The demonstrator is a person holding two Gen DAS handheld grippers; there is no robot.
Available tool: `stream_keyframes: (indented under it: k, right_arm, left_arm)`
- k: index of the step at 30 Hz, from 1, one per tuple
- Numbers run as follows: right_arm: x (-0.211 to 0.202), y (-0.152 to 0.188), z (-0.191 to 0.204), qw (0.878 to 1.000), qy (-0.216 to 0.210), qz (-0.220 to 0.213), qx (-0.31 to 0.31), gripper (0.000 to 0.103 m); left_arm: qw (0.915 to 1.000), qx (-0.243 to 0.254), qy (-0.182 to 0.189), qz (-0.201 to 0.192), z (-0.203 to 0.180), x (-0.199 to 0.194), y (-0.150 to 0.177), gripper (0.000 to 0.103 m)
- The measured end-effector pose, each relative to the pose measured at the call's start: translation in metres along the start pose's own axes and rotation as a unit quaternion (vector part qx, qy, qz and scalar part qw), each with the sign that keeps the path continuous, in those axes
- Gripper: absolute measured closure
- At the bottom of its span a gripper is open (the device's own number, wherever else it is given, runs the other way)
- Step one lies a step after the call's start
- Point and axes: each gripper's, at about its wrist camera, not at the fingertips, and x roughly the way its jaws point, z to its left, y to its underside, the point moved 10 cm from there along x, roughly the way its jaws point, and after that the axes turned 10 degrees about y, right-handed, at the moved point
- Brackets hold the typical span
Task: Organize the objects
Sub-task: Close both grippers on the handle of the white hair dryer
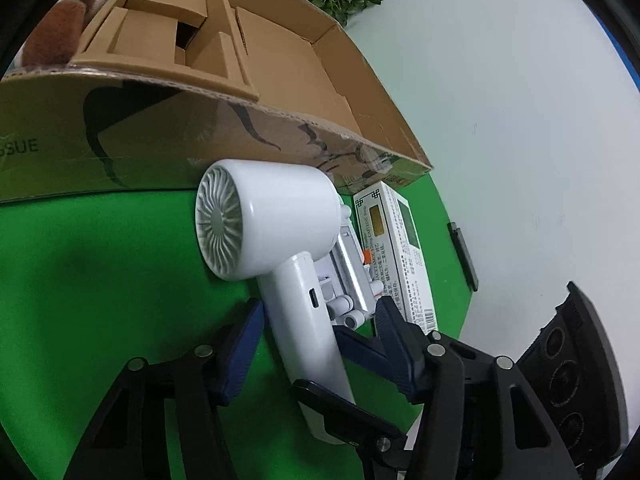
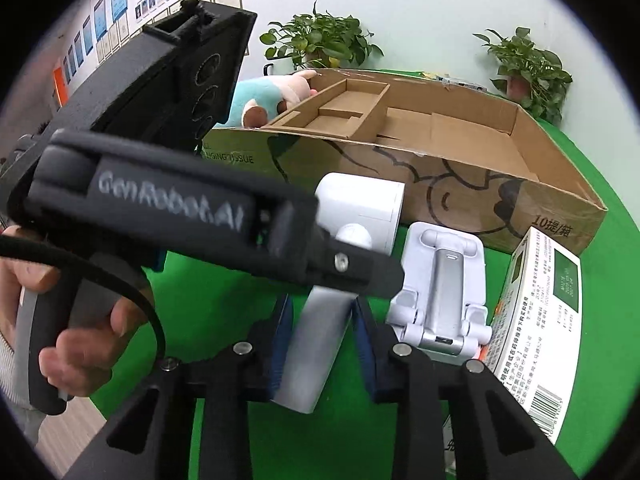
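White handheld fan (image 1: pixel 276 248) lies on the green cloth (image 1: pixel 100 280) before the carton (image 1: pixel 160 140), handle toward both grippers; right gripper (image 2: pixel 322 344) pinches the handle, left gripper (image 1: pixel 296 332) straddles it, half-closed.

Both claws (image 1: pixel 320 320) (image 2: pixel 322 344) low — pads flanking one handle

Cardboard box (image 2: pixel 460 184), front wall: "…NGING TISSUE" near its left end, "10提/箱" at its right corner; left wrist view shows "SSUE". Left gripper (image 2: pixel 320 280) body: "GenRobot.AI". White carton (image 2: pixel 536 312): barcode, small print unreadable.
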Motion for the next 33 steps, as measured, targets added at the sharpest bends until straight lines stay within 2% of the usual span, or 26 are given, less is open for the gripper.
stream_keyframes:
  k: [2, 7, 8, 10, 11, 14, 16, 20, 23, 26, 27, 31, 33]
  right_arm:
    - [-0.005, 0.005, 0.0, 1.0, 0.003, -0.003, -0.002, 0.074]
    - [-0.029, 0.028, 0.01, 1.0, -0.018, 0.009, -0.002, 0.071]
    - [-0.03, 0.031, 0.011, 0.999, -0.027, 0.016, 0.004, 0.068]
    - [-0.027, 0.033, 0.011, 0.999, -0.028, 0.026, 0.01, 0.056]
    - [-0.025, 0.031, 0.01, 0.999, -0.021, 0.025, 0.011, 0.055]
    - [-0.016, 0.024, 0.009, 0.999, -0.021, 0.028, 0.017, 0.055]
    - [-0.01, 0.017, 0.009, 0.999, -0.02, 0.029, 0.021, 0.055]
    - [0.003, 0.018, 0.007, 0.999, -0.01, 0.047, 0.024, 0.055]
    - [0.005, 0.019, 0.003, 0.998, -0.001, 0.054, 0.038, 0.055]
    - [0.006, 0.02, 0.001, 0.998, 0.011, 0.055, 0.039, 0.062]
    - [0.006, 0.021, 0.001, 0.998, 0.012, 0.055, 0.038, 0.067]
    - [0.004, 0.023, 0.0, 0.998, 0.023, 0.054, 0.033, 0.07]
    - [0.002, 0.026, -0.001, 0.998, 0.03, 0.051, 0.026, 0.071]
  left_arm:
    - [0.9999, 0.002, -0.013, 0.004, 0.003, 0.0, 0.005, 0.057]
    - [0.9999, -0.011, -0.01, 0.007, -0.005, -0.006, 0.038, 0.058]
    - [0.9997, -0.018, -0.009, 0.012, -0.004, -0.006, 0.044, 0.058]
    - [0.9997, -0.017, -0.017, 0.003, -0.002, -0.01, 0.044, 0.057]
    - [0.9996, -0.017, -0.022, -0.001, 0.001, -0.012, 0.041, 0.056]
    - [0.9988, -0.026, -0.036, -0.02, 0.013, -0.02, 0.025, 0.055]
    - [0.9987, -0.035, -0.026, -0.025, 0.016, -0.024, 0.019, 0.047]
    - [0.9992, -0.026, -0.024, -0.016, 0.02, -0.028, 0.015, 0.047]
    - [0.9993, -0.028, -0.022, -0.014, 0.008, -0.021, 0.02, 0.047]
    - [0.9993, -0.025, -0.021, -0.015, -0.001, -0.013, 0.025, 0.048]
    - [0.9994, -0.023, -0.022, -0.013, -0.005, -0.007, 0.031, 0.049]
    - [0.9996, -0.023, -0.012, 0.006, -0.009, 0.007, 0.04, 0.067]
    - [0.9997, -0.015, -0.018, 0.005, -0.009, 0.006, 0.042, 0.07]
